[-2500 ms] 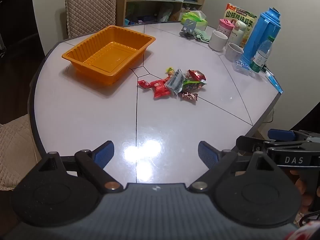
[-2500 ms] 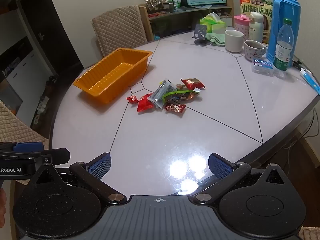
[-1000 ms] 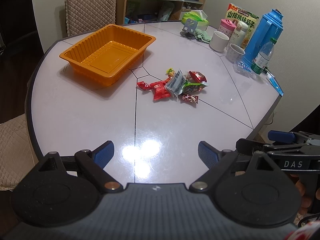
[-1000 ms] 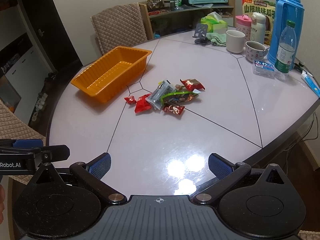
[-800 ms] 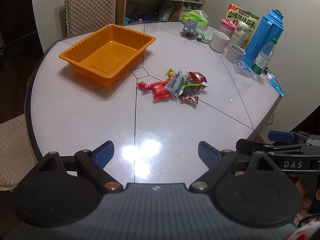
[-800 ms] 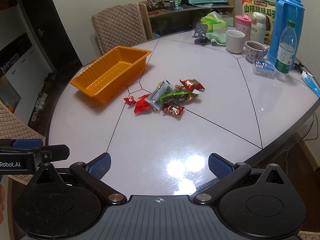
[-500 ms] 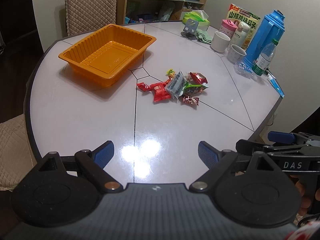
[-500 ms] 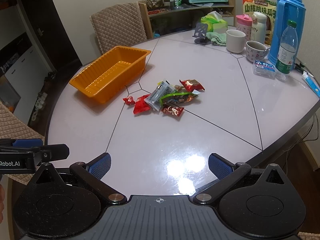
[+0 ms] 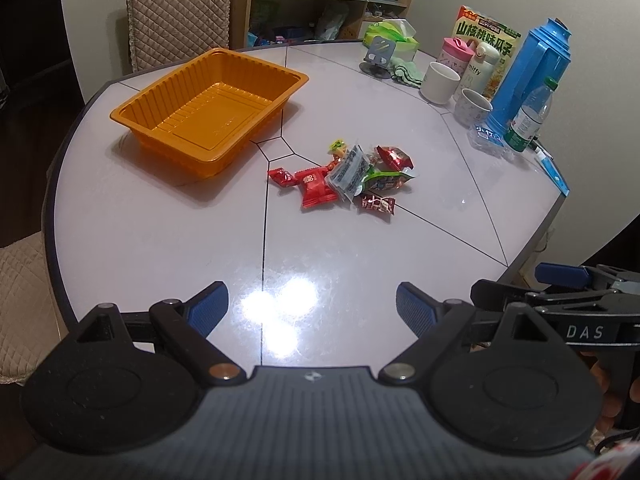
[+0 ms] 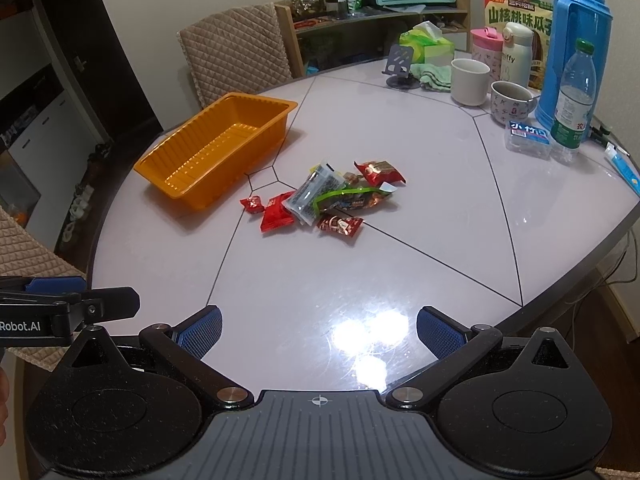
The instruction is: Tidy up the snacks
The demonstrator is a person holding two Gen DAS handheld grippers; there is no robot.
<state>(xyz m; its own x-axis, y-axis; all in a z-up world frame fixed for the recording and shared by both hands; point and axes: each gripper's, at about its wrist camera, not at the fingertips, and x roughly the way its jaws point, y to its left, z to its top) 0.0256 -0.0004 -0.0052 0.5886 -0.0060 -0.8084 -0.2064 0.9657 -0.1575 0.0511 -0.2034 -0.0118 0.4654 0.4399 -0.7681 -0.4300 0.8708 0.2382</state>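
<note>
Snacks [image 9: 345, 176] are gathered in a small heap near the middle of the table [image 9: 160, 232], just beside the orange tray's [image 9: 208, 110] near corner and apart from it. Within the heap, a red packet [image 9: 315, 188] is seen on the side nearest the tray, with a smaller red sweet [image 9: 281, 176] next to it; a grey printed sachet [image 9: 349, 169] is laid across a green-edged wrapper [image 9: 386, 179], and a dark red wrapper [image 9: 377, 205] lies on the heap's near side. Nothing is seen inside the tray.

On the far side of the heap from the tray, a blue thermos [image 10: 576, 44], a water bottle [image 10: 573, 100] and two mugs [image 10: 470, 81] are grouped at the table's edge.

The left gripper [image 9: 312, 308] is held over the near rim of the table with its jaws spread wide and nothing between them. The right gripper [image 10: 319, 330] is likewise released and empty, well apart from the heap.

Compared with 2.5 seconds ago, the snacks and tray are unmoved on the table; both views have shifted only slightly, and both grippers remain spread.
</note>
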